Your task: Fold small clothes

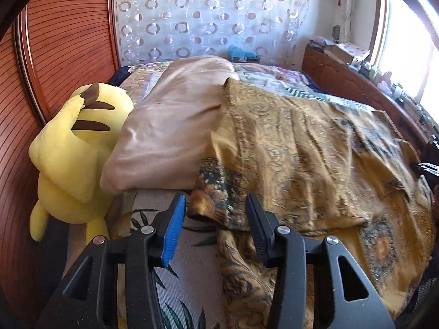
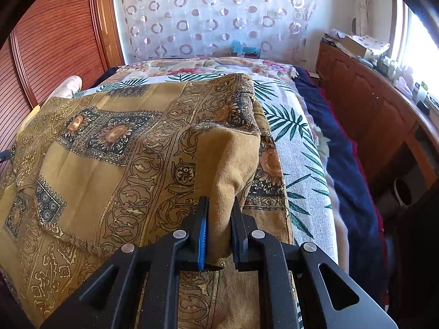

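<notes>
Nearest to us, our right gripper (image 2: 218,205) is clamped on a bunched fold of the gold cloth (image 2: 115,148), the fabric rising in a peak from between its fingers (image 2: 202,219). Our left gripper (image 1: 215,200) stands partly apart, its jaws over the near edge of the same cloth (image 1: 301,148); the pads (image 1: 172,230) do not press on the fabric, and a rumpled corner lies just ahead of them. The cloth is spread across the bed, draped loosely with one layer lapped over another, its patterned borders and dark flower squares showing. Under it lies a white bedspread (image 2: 299,148) printed with green leaves, and beside that, toward the right, a dark blue blanket (image 2: 351,170). To the left, a beige pillow (image 1: 170,126) touches the cloth's far edge, and a yellow plush toy (image 1: 74,148) leans between the pillow and the wooden headboard (image 1: 55,54). Farther back hangs a white curtain (image 1: 208,13) with ring shapes. On the right, a wooden cabinet (image 2: 365,101) runs under a bright window (image 1: 406,49), its top crowded with small things we cannot make out.
</notes>
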A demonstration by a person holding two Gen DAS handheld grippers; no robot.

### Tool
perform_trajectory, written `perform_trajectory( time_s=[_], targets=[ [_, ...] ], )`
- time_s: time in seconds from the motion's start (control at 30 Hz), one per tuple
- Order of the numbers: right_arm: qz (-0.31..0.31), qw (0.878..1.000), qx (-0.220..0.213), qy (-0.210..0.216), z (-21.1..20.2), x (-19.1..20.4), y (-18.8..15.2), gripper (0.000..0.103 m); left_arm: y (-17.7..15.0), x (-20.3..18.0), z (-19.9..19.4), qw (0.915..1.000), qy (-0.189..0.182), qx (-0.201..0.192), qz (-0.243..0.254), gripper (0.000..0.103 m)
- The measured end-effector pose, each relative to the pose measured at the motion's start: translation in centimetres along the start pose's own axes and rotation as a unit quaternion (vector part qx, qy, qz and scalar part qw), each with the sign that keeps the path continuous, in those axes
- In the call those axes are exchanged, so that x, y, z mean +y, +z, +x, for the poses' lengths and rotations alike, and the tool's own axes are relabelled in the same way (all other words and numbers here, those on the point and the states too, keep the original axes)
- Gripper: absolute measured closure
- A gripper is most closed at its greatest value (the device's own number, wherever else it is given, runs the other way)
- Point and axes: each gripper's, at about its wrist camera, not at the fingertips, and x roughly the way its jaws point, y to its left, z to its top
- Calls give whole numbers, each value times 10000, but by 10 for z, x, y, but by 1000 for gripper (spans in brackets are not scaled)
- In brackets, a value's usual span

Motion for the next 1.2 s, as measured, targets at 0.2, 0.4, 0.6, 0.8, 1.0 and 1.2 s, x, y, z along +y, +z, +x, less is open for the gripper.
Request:
perform_trajectory(
  time_s=[0.2, 0.4, 0.6, 0.8, 1.0, 1.2],
  targets=[
    [1, 10000, -5, 1, 0, 0, 0, 89, 3, -5, 11, 9997, -92, 119, 192, 98],
    [-30, 10000, -15, -34, 1, 1, 0, 89, 9, -20, -27, 9983, -101, -427, 373, 100],
    [14, 9999, -102, -41, -3, -2, 2, 100, 19, -38, -65, 9944, -258, -890, 506, 100],
    [93, 9981, -588, 152, -41, 2, 9, 100, 28, -49, -103, 9891, -505, -1285, 518, 100],
    [-51, 9947, -992, 274, -98, 4, 9, 101, 12, -47, -134, 9853, -660, -1508, 448, 100],
    [34, 9928, -1137, 362, -143, -10, -17, 101, -27, -35, -144, 9872, -807, -1349, 254, 100]
  ],
)
